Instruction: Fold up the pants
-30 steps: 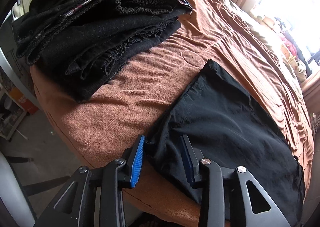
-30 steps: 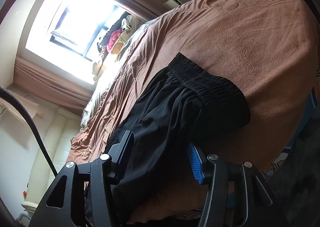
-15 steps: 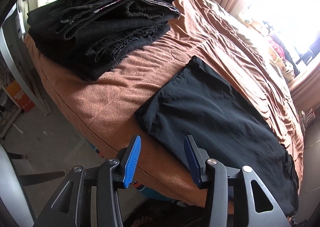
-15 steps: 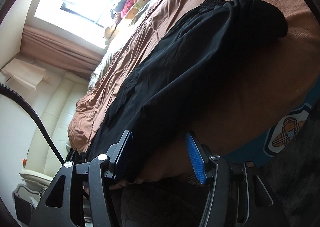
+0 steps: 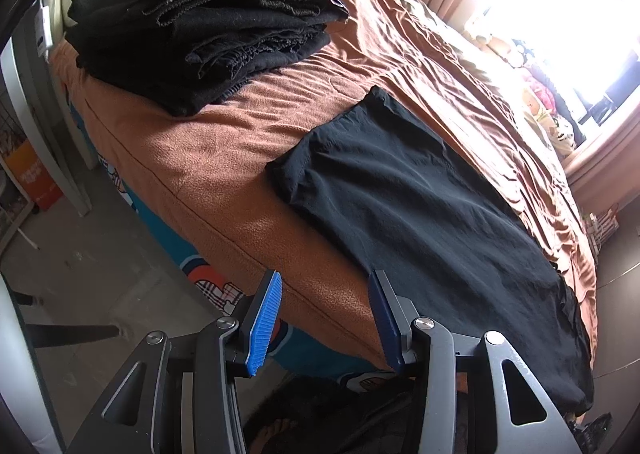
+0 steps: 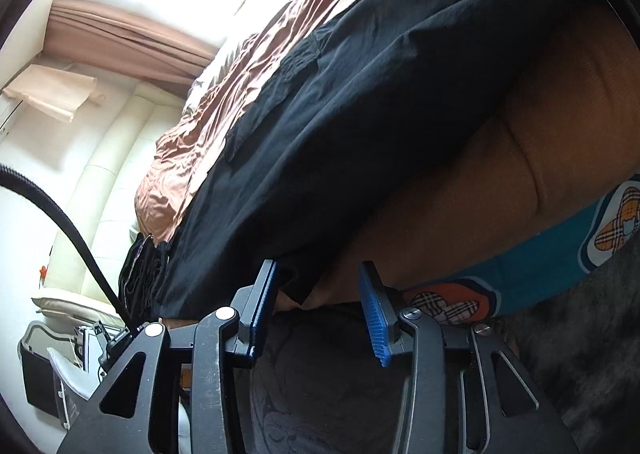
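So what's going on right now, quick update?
Left gripper open, empty. Right gripper open, empty. Black pants flat along the bed edge. Stack of folded clothes sits apart.

pants (image 6: pixel 400 102): far end cut by frame edge | window (image 5: pixel 560 6): blown out, sill toys unclear | stack (image 5: pixel 208 22): garment count unclear

Home bedroom: bed (image 5: pixel 224 158) under brown cover, curtained window (image 5: pixel 580 14), stacked dark clothes (image 5: pixel 200 34).

Bed (image 5: pixel 224 174) with brown cover: black pants (image 5: pixel 420 214) flat along near edge; stack of folded black clothes (image 5: pixel 200 26) at far-left corner.
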